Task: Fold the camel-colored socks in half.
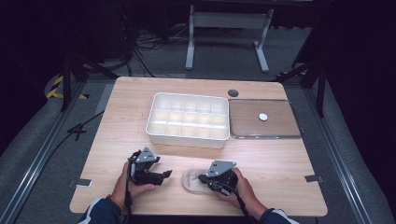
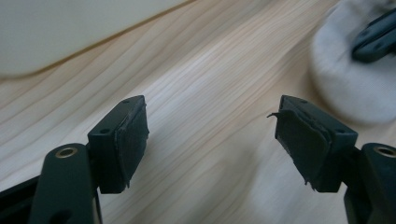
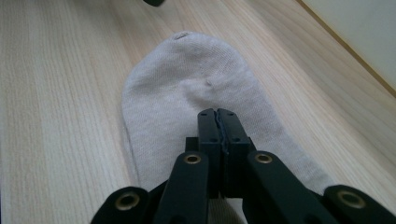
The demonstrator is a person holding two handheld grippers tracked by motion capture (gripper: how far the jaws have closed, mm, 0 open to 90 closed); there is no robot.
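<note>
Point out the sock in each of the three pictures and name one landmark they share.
High view: the sock lies near the table's front edge, just left of the right gripper.
Left gripper view: blurred pale mound at upper right.
Right gripper view: centre, running away from the shut jaws.
Shared landmark: the white compartment tray.

beige sock [image 3: 187, 93] flat on table's near edge; toe rounded
</note>
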